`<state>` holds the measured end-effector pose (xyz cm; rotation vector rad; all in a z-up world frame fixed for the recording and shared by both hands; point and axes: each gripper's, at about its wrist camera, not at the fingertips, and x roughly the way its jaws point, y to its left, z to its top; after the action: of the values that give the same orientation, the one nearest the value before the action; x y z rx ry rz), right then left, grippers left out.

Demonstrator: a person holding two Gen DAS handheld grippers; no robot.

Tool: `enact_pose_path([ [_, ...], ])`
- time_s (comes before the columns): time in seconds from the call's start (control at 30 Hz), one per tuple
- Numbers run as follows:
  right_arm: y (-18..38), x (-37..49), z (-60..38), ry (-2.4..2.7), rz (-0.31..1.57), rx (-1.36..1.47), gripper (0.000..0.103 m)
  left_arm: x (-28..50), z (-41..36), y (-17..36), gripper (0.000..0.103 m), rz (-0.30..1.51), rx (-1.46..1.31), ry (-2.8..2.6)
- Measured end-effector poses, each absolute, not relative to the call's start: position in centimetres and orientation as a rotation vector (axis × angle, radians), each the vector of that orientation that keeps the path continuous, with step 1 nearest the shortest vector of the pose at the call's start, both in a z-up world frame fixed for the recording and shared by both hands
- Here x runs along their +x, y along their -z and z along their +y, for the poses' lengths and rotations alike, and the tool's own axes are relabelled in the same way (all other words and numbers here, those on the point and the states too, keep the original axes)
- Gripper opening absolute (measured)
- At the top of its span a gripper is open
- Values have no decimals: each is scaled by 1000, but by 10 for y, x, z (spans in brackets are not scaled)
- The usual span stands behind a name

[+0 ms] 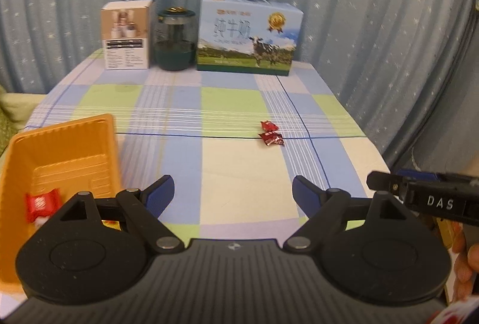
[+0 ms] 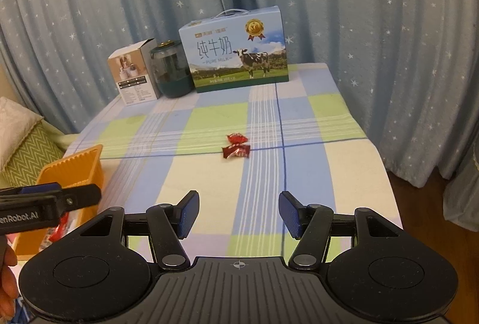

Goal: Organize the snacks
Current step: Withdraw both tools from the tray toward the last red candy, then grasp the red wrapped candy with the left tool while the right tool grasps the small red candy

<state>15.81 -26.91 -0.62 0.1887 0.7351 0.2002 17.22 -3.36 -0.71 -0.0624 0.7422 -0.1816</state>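
1. An orange tray (image 1: 63, 150), already holding a red snack (image 1: 40, 204), is seen at far left.
2. The left hand-held gripper (image 1: 233, 192) is spread, empty.
3. Two red candies (image 2: 236, 145) lie ahead mid-tabletop (image 2: 209, 183), touching, long axes crosswise.
4. The right hand-held gripper (image 2: 238, 211), parted and empty, is judged better aligned.

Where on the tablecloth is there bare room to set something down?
Free: the wide stretch between the orange tray and the two red candies, and the band between those candies and the milk carton. Crowded: the back edge, where small box, green jar and carton stand in a row.
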Motion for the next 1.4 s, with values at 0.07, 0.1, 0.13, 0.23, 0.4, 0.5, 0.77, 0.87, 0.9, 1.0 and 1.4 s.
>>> enact_pose_path([
  [0.07,16,172,-275,-216,734,181,59,187,-42,17,84,748,-48,192],
  [0.1,21,180,-278,-223,734,178,59,195,-46,22,84,747,-41,198],
  [0.13,27,188,-281,-229,734,175,59,203,-50,27,84,745,-36,200],
  [0.23,44,210,-290,-250,731,161,59,228,-61,44,84,730,-37,216],
  [0.4,71,244,-307,-281,731,141,59,270,-85,73,84,709,-36,246],
  [0.5,86,261,-315,-282,730,134,59,291,-100,94,82,712,-25,252],
  [0.77,112,294,-324,-282,721,129,43,329,-124,128,73,702,-27,239],
  [0.87,119,302,-325,-265,717,136,42,339,-131,137,67,708,-25,227],
  [0.9,121,304,-326,-259,716,139,42,342,-133,140,64,706,-18,221],
  [1.0,125,310,-329,-251,716,144,42,350,-140,146,61,701,-8,219],
  [1.4,132,320,-328,-256,713,135,42,347,-140,153,30,695,31,216],
])
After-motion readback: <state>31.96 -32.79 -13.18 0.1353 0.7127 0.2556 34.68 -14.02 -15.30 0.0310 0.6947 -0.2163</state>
